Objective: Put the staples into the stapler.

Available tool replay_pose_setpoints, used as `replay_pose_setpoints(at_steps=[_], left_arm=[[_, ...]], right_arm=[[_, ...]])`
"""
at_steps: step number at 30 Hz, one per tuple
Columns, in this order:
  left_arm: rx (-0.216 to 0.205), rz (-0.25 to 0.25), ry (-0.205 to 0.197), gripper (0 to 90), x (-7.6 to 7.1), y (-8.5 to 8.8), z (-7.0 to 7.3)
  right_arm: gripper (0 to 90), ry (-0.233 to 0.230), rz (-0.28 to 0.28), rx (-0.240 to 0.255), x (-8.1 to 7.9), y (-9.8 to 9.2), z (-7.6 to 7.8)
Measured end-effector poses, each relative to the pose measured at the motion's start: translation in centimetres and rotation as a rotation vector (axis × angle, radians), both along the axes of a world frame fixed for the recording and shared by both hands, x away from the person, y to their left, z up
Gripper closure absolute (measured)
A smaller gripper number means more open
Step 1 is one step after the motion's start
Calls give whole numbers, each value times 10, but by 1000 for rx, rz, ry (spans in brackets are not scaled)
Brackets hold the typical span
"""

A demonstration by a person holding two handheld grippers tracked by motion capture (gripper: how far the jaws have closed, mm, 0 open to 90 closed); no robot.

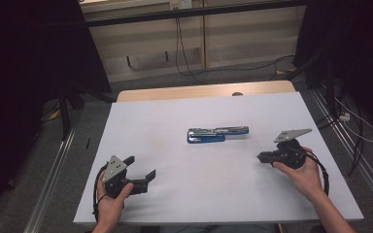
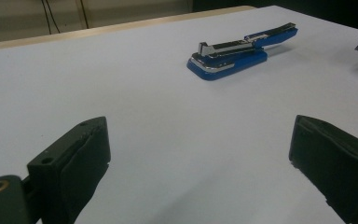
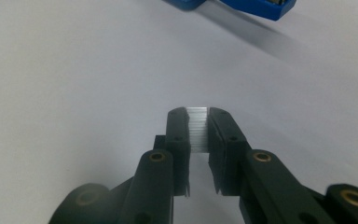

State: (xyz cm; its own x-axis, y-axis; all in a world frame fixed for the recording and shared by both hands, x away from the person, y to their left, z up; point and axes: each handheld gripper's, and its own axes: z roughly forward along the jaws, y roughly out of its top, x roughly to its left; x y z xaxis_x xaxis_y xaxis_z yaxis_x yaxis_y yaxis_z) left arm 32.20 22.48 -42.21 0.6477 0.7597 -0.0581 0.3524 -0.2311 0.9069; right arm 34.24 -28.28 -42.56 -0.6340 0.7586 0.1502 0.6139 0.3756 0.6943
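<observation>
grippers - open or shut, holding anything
left gripper: open, jaws wide apart, holding nothing
right gripper: shut on a strip of staples

Stapler (image 1: 217, 134) lies opened out flat mid-bench (image 1: 175, 111), slightly toward the far edge, long axis running left-right. Left tongs (image 1: 140, 167) sit near the front-left corner, well apart from the stapler. Right tongs (image 1: 261, 157) sit right of and just nearer than the stapler, with a strip of staples (image 3: 198, 128) between them. Stapler lies between the two tongs, farther back.
</observation>
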Motion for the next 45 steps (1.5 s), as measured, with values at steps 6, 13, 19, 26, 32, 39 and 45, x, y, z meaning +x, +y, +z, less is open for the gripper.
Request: replay_pose_setpoints(at_steps=[6,13,19,26,32,39,45], left_arm=[[1,2,3,54,0,-1,-1],[3,4,-1,54,1,0,0],[10,7,0,54,1,0,-1],[15,5,0,54,0,-1,-1],[16,12,0,51,1,0,-1],[14,12,4,51,1,-1,-1],[29,-4,19,49,2,-4,-4]], right_arm=[[791,-30,1,24,0,1,3],[791,-68,17,37,2,8,7],[791,-68,9,33,7,14,10],[791,-89,35,26,13,22,16],[791,-117,52,49,18,28,21],[791,-138,70,60,22,35,27],[792,-149,82,56,30,42,31]])
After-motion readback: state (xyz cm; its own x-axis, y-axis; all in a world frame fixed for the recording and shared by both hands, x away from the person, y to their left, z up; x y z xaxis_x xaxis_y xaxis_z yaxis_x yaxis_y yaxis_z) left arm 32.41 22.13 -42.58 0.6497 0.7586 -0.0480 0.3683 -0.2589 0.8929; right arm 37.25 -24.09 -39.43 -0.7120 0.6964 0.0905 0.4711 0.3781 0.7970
